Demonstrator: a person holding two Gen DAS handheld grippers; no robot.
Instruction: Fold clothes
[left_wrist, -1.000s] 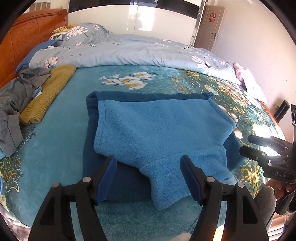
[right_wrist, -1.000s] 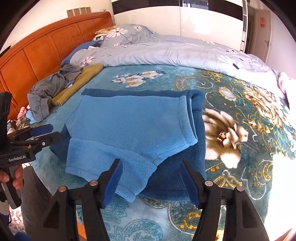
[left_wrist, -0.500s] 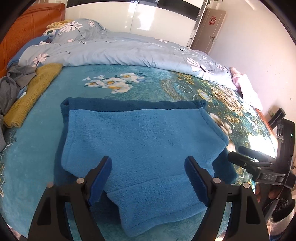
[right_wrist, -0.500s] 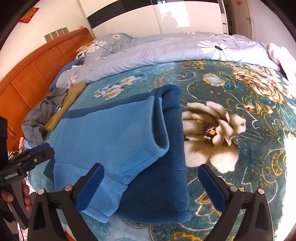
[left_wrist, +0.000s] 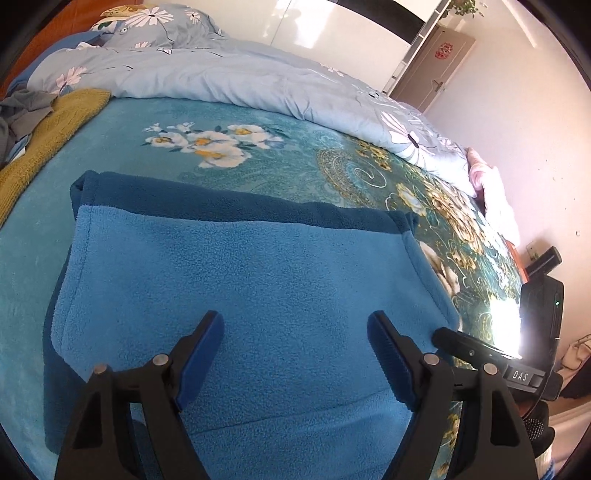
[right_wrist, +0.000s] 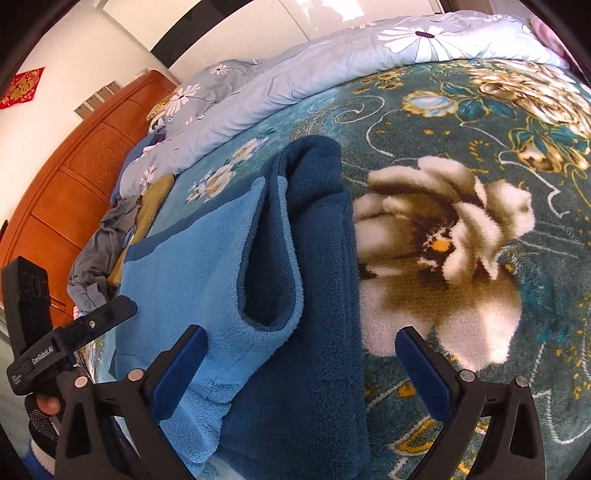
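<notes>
A two-tone fleece garment, light blue (left_wrist: 240, 295) over a dark blue layer (right_wrist: 317, 332), lies folded on the bed. My left gripper (left_wrist: 295, 325) hovers open just above its light blue near part, with nothing pinched. My right gripper (right_wrist: 301, 336) stands wide open over the garment's right edge, where a light blue sleeve (right_wrist: 273, 258) curls over the dark blue fleece; its pads touch nothing. Each gripper also shows in the other's view: the right gripper (left_wrist: 480, 354) at the garment's right corner, the left gripper (right_wrist: 92, 325) at its left side, held by a gloved hand (right_wrist: 42, 413).
The garment rests on a teal floral blanket (right_wrist: 461, 240). A pale blue quilt (left_wrist: 221, 74) is bunched along the far side. A mustard knit (left_wrist: 44, 136) and grey clothes (right_wrist: 96, 258) lie at the far left by the wooden headboard (right_wrist: 74, 184). A pink item (left_wrist: 491, 192) sits at the bed's right edge.
Both grippers have come down and in closer to the garment. The right gripper's jaws have spread wider and it has rolled, now over the right edge. The garment has not moved.
</notes>
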